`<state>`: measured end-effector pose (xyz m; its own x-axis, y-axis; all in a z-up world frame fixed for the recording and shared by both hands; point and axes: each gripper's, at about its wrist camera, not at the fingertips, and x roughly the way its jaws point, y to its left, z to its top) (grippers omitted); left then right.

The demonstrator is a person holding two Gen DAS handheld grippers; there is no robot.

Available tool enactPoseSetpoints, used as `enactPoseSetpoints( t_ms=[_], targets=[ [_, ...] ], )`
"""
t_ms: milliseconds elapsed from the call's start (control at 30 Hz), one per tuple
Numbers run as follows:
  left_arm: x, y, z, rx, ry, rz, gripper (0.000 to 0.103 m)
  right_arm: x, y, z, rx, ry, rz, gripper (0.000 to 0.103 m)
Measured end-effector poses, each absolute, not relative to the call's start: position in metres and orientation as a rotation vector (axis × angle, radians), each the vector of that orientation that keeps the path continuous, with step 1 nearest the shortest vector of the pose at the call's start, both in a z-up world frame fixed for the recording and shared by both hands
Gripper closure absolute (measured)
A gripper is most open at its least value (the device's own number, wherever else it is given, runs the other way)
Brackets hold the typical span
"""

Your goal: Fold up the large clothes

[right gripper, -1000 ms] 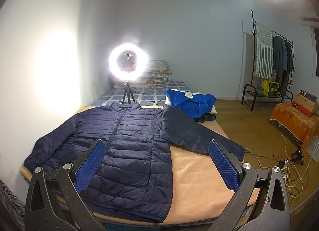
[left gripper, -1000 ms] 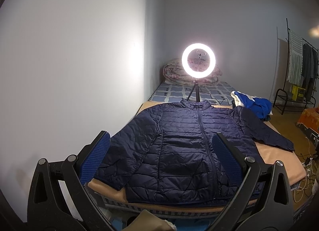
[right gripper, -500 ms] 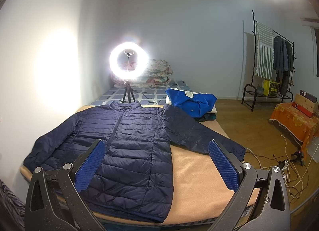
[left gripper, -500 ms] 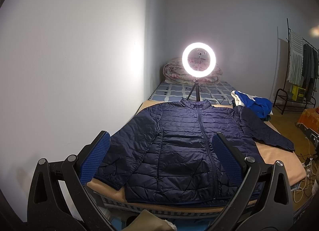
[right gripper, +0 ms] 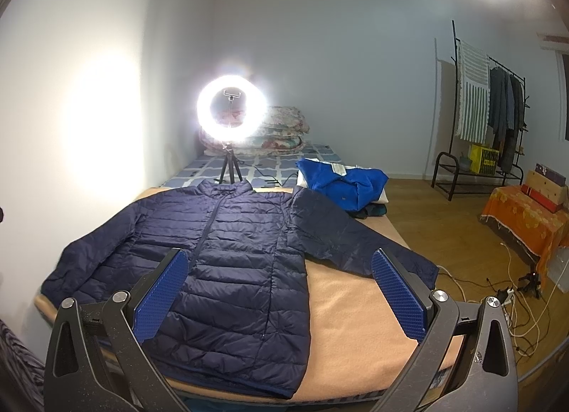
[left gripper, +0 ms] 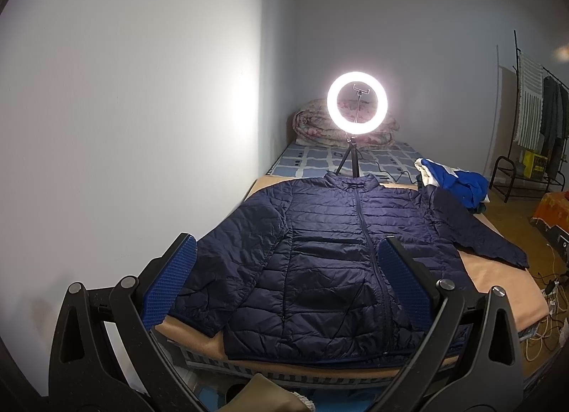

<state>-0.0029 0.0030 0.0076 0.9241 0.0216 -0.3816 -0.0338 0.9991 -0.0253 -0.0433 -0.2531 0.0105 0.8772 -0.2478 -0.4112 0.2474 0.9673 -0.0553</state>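
A navy quilted jacket (left gripper: 330,259) lies flat and zipped on a tan blanket (left gripper: 498,284) on the bed, collar away from me, both sleeves spread out. It also shows in the right wrist view (right gripper: 227,255). My left gripper (left gripper: 284,284) is open and empty, held above the near hem on the jacket's left half. My right gripper (right gripper: 281,294) is open and empty, held above the jacket's right side and the bare blanket (right gripper: 348,319). Neither touches the jacket.
A lit ring light on a tripod (left gripper: 357,110) stands behind the collar. A blue garment pile (right gripper: 345,184) lies by the right sleeve. Rolled quilts (right gripper: 281,134) sit at the bed head. The wall runs along the left; a clothes rack (right gripper: 487,120), orange-covered box (right gripper: 526,220) and floor cables (right gripper: 515,298) are right.
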Motion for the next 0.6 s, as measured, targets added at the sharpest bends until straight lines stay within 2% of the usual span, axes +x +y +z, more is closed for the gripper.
enactPoseSetpoints(
  t_ms=[600],
  targets=[
    [-0.0004,0.0052,0.0051,-0.030,0.394,0.029,0.000,-0.0352,-0.2438,0.0111,-0.016,0.433,-0.234,0.000]
  ],
)
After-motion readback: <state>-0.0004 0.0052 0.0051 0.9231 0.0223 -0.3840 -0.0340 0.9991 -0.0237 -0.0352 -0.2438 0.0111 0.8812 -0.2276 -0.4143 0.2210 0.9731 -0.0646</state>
